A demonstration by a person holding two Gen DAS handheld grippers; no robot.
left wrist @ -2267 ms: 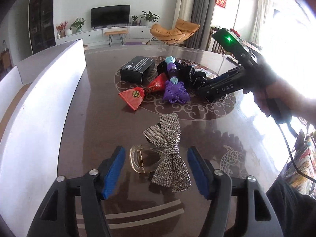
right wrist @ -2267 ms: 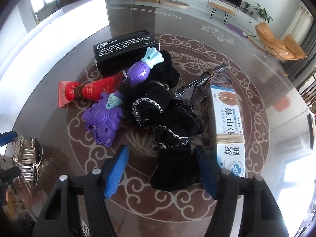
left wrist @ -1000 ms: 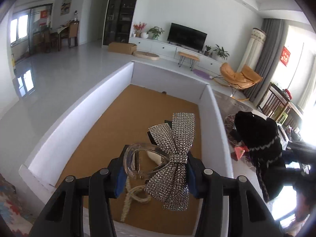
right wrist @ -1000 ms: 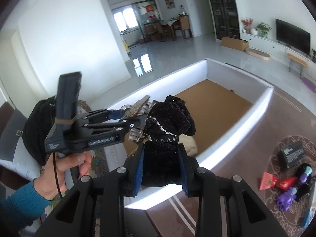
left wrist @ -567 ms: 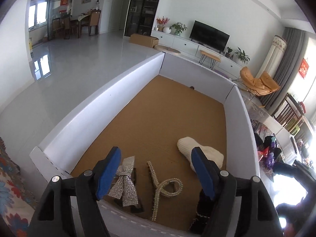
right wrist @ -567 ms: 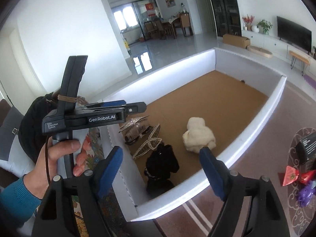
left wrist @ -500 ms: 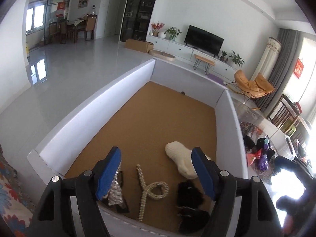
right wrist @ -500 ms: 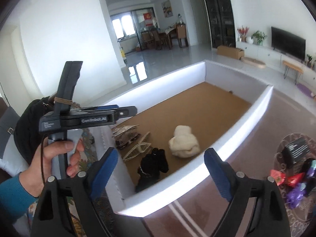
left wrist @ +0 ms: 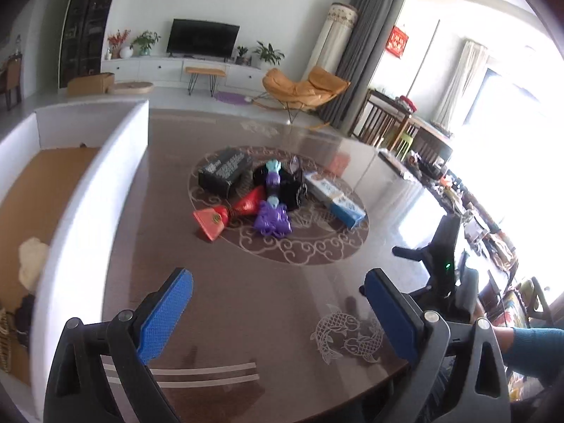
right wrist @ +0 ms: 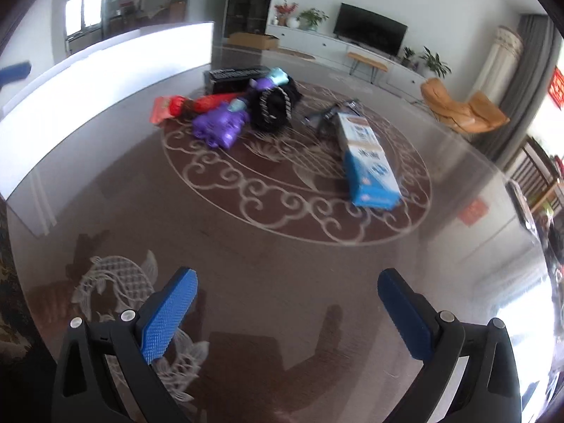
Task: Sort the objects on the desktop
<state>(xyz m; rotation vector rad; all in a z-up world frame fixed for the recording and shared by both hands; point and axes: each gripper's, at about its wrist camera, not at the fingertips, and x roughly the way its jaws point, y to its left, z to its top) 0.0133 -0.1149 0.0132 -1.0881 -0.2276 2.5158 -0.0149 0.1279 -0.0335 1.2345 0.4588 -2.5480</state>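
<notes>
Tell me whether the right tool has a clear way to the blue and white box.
Probably yes. The right tool is empty, its jaws wide, with only bare table between it and the blue and white box, which lies apart from the pile.

left gripper: black frame, blue textured pads, silver screws
right gripper: same build; green light on its body, lower right of left view
sleeve: teal, probably knit

The left gripper and the right gripper are both opening wide, empty, tilted downward
</notes>
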